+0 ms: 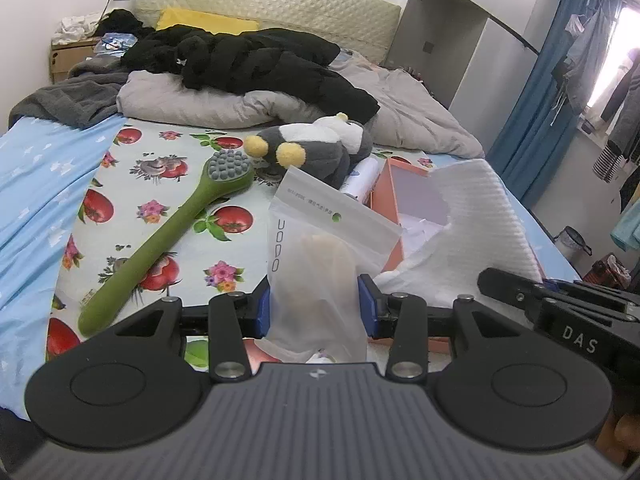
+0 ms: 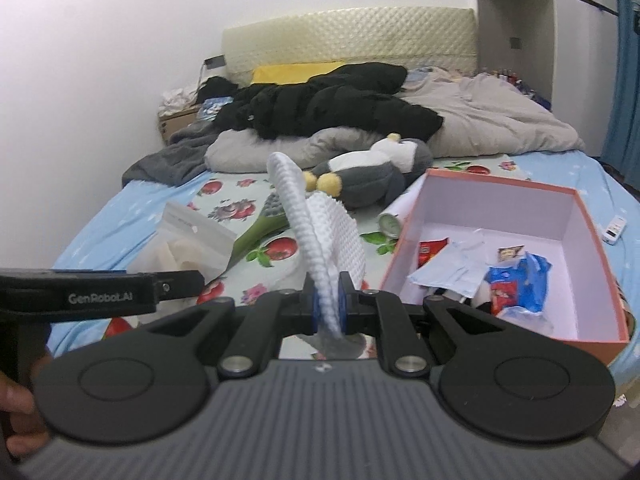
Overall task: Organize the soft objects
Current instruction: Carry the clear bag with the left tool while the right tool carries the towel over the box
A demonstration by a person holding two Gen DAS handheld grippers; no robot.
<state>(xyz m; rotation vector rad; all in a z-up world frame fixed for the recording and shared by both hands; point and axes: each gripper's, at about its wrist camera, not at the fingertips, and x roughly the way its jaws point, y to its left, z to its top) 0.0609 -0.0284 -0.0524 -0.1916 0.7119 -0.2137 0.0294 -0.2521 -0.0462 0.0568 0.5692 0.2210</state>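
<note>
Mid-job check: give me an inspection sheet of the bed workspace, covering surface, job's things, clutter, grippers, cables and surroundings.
Surface: bed with a fruit-print cloth over a blue sheet.
Job's things: frosted zip bag in the left gripper; white textured cloth in the right gripper; penguin plush and green brush lying on the cloth; open pink box holding wrappers.
Clutter: black jacket, grey duvet, white roll beside the box.
Grippers: both closed on their items, lifted off the bed.
Cables: one thin dark cable up the wall by the headboard.
Surroundings: blue curtain, hanging clothes.
</note>
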